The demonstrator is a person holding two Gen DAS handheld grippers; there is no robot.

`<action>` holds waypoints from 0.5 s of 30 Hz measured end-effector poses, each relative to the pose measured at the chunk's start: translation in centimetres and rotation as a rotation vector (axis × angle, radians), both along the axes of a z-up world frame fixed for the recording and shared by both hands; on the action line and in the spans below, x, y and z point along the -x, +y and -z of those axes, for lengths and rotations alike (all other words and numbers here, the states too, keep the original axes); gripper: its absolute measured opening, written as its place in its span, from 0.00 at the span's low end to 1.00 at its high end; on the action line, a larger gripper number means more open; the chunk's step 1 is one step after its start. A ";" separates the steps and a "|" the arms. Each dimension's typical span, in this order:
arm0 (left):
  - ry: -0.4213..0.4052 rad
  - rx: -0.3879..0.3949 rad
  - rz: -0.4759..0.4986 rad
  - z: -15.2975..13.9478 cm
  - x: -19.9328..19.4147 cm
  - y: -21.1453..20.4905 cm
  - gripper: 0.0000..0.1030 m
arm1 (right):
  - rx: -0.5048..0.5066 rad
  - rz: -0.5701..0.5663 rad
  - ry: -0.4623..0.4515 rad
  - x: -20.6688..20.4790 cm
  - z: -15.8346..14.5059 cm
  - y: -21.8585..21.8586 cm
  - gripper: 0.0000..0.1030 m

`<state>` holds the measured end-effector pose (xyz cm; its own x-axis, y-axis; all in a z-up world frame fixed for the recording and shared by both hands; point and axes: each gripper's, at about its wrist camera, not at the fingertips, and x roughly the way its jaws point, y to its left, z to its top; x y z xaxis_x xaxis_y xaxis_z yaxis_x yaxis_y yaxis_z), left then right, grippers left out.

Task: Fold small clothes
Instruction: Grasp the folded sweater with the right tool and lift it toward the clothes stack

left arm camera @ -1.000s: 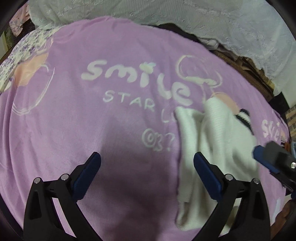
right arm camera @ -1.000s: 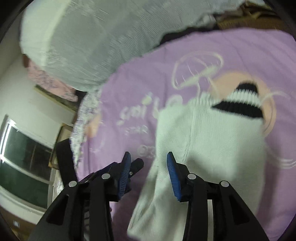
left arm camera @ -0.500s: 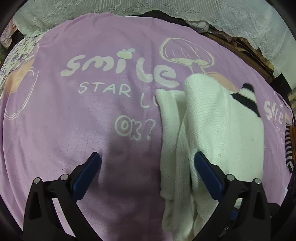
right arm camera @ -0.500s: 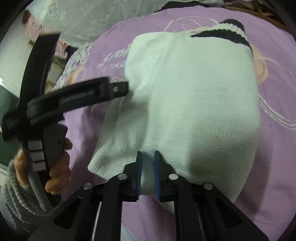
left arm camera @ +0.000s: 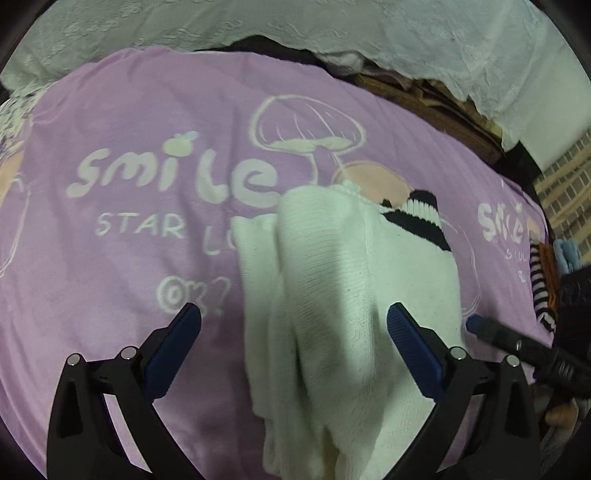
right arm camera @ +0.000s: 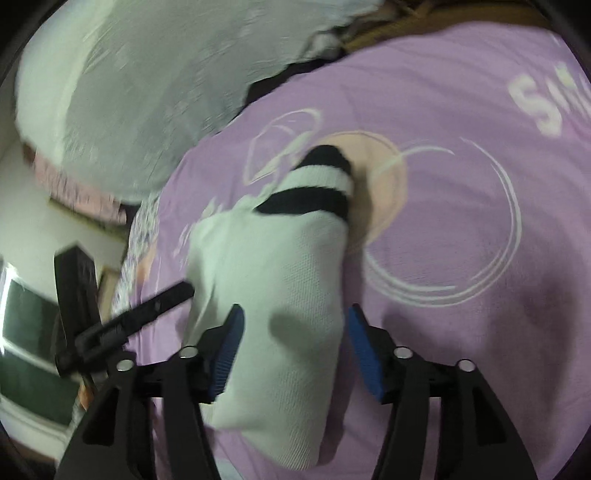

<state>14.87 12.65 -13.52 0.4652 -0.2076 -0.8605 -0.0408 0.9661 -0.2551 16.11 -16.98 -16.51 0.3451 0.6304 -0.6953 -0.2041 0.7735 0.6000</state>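
A white knit garment with a black-and-white striped cuff lies folded lengthwise on the purple "smile" blanket. My left gripper hovers over its near half, jaws wide open, with the cloth below the gap and no pad pressing on it. In the right wrist view the same garment sits under my right gripper, whose jaws are opening around it without gripping. A right fingertip shows at the garment's right edge. The left gripper's finger reaches in from the left.
A white lace cover is draped along the back of the bed. Striped clothes are piled at the blanket's right edge. Dark wooden furniture stands behind. A window lies off to the left.
The right gripper, shut on the garment's near edge half a second ago, has let go and spread its jaws. The garment now lies folded and flatter. The left gripper shifted slightly sideways.
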 end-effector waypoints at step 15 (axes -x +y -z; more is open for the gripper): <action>0.067 0.214 0.030 3.5 -0.8 0.1 0.56 | -0.030 -0.064 -0.008 -1.6 1.6 4.5 0.42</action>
<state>15.63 12.75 -17.03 0.3995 -0.4018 -0.8240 -0.0367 0.8911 -0.4524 17.73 -12.51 -18.12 0.3087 0.6720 -0.6731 -0.2577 0.7403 0.6209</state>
